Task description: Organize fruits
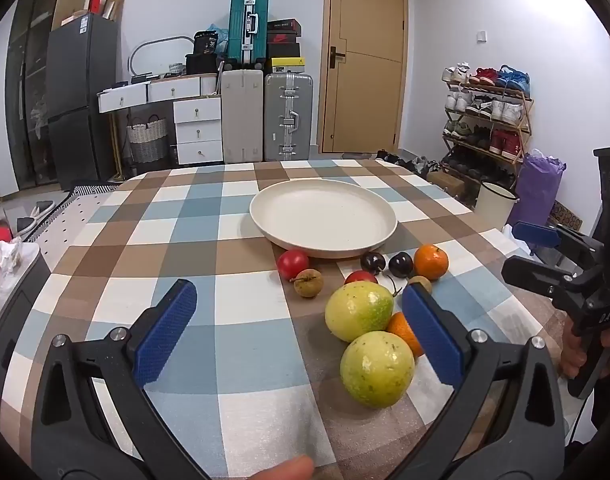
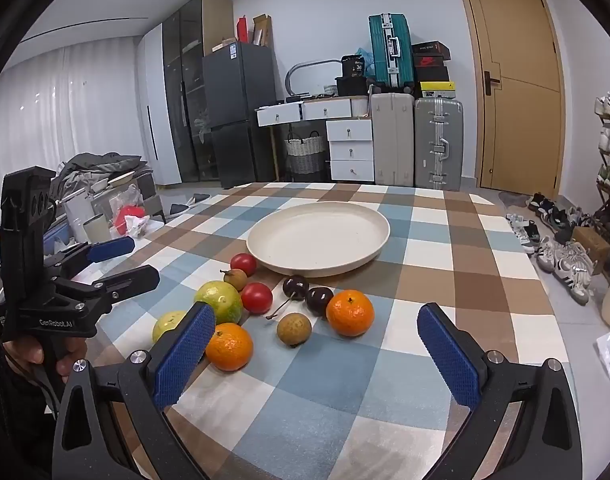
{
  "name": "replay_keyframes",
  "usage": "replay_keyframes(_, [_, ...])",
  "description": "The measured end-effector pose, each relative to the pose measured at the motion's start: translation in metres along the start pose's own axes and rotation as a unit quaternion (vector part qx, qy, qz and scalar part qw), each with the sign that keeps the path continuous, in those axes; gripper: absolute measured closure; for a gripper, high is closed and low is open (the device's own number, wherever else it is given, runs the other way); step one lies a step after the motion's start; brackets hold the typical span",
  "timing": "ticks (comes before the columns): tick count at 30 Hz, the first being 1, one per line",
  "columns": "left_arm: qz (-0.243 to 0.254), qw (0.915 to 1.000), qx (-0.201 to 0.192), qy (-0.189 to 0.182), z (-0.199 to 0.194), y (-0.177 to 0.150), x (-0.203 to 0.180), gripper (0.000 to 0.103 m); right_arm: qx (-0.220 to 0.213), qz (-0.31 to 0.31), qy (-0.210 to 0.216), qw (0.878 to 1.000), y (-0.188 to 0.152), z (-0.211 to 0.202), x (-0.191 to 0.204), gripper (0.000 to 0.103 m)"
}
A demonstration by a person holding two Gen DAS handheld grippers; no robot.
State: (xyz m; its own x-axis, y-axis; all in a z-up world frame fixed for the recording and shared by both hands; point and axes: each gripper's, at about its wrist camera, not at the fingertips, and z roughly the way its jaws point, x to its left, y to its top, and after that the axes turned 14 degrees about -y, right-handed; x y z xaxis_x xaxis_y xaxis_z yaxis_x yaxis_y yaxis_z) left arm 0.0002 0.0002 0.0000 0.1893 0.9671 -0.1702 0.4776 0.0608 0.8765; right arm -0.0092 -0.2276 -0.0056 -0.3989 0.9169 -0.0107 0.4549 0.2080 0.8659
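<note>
A cream plate [image 1: 265, 216] [image 2: 261, 244] lies bare on the checked tablecloth. In front of it sits a cluster of fruit: two yellow-green passion fruits [image 1: 377, 368] [image 2: 221, 300], two oranges [image 1: 431, 262] [image 2: 349, 312], two red tomatoes [image 1: 292, 263] [image 2: 257, 297], two dark cherries [image 1: 401, 265] [image 2: 319, 299] and two brown longans [image 1: 308, 282] [image 2: 294, 329]. My left gripper [image 1: 301, 332] hangs open, with the nearest passion fruit between its blue pads but untouched. My right gripper [image 2: 317, 352] is open over the cloth, near an orange [image 2: 229, 346] and a longan.
The table [image 1: 185, 240] ends near a shoe rack [image 1: 489, 120] and a white bucket [image 1: 495, 202] on the right. Suitcases [image 2: 417, 140], a drawer unit [image 2: 351, 148], a fridge and a door stand behind. Clutter lies on the floor at the left.
</note>
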Motion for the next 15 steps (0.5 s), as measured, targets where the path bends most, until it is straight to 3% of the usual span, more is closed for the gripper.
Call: replay_keyframes(15, [0.007,1.0000,0.001,0.001,0.0012,-0.0004,-0.0013,0.001,-0.001,-0.003,-0.006,1.000,0.0006,0.0004,-0.0018,0.000])
